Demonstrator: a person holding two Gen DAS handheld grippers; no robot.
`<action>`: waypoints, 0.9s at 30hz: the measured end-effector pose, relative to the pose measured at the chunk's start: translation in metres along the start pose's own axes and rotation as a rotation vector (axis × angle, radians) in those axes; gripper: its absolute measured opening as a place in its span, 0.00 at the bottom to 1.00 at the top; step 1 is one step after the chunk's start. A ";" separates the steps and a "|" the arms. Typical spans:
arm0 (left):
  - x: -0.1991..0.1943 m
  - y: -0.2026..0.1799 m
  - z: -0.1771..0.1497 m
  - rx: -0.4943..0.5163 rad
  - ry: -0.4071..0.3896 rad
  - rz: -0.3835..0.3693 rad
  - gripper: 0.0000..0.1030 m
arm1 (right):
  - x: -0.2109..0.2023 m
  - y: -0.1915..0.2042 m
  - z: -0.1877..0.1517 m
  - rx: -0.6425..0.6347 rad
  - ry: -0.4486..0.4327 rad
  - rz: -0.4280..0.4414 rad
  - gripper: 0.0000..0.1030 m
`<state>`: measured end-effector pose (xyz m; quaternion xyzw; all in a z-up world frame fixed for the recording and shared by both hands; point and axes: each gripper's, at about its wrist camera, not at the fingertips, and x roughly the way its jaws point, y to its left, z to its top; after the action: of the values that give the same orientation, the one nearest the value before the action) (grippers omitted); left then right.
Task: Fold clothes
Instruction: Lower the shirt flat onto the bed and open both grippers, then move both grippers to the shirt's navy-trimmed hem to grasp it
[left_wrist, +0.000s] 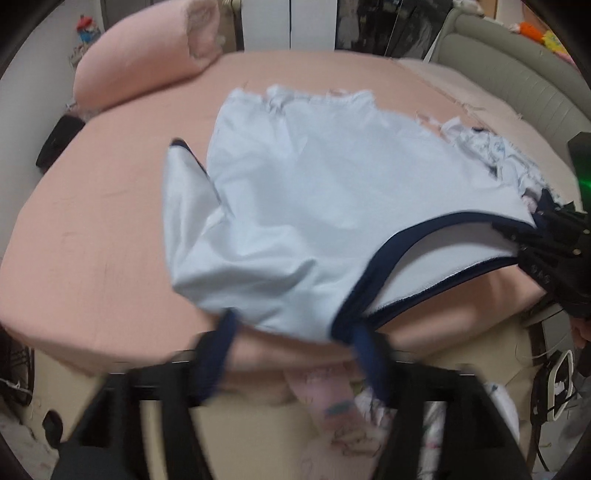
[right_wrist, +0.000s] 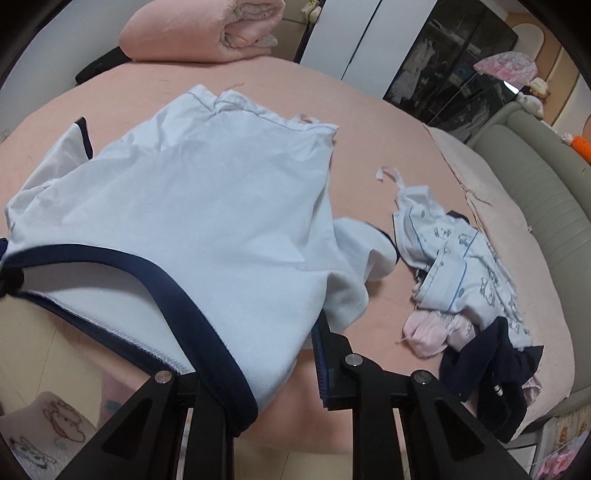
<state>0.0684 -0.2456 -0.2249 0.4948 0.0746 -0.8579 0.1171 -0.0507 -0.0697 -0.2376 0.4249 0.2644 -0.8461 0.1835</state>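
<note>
The left claw (left_wrist: 295, 354) stands wide at the near edge of the bed (left_wrist: 110, 229); motion blur hides whether its fingers touch the shirt's dark blue trim, which lies just beside both. No earlier view is there to compare.

The right claw (right_wrist: 284, 369) is narrow, and the navy collar band of the light blue shirt (right_wrist: 207, 206) runs down between its fingers (right_wrist: 325, 362), so it holds the shirt by the shoulder. In the left wrist view the same claw shows at the right, gripping that collar.

The shirt lies spread across the middle of the bed, hem toward the far edge. A heap of other clothes (right_wrist: 469, 280) sits near the bed's right edge, and a rolled pink quilt (right_wrist: 199, 29) at the far edge.
</note>
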 end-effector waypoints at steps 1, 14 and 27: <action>0.000 0.000 -0.002 -0.007 0.001 -0.008 0.78 | 0.000 0.000 -0.001 0.005 0.010 0.011 0.18; -0.035 0.027 -0.002 -0.133 -0.082 0.024 0.79 | -0.033 0.000 -0.011 0.042 0.019 0.015 0.48; -0.042 0.039 0.006 -0.171 -0.091 0.064 0.80 | -0.029 0.022 -0.033 -0.094 0.045 0.095 0.61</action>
<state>0.0946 -0.2788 -0.1858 0.4455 0.1263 -0.8658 0.1897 -0.0018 -0.0649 -0.2372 0.4470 0.2872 -0.8133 0.2372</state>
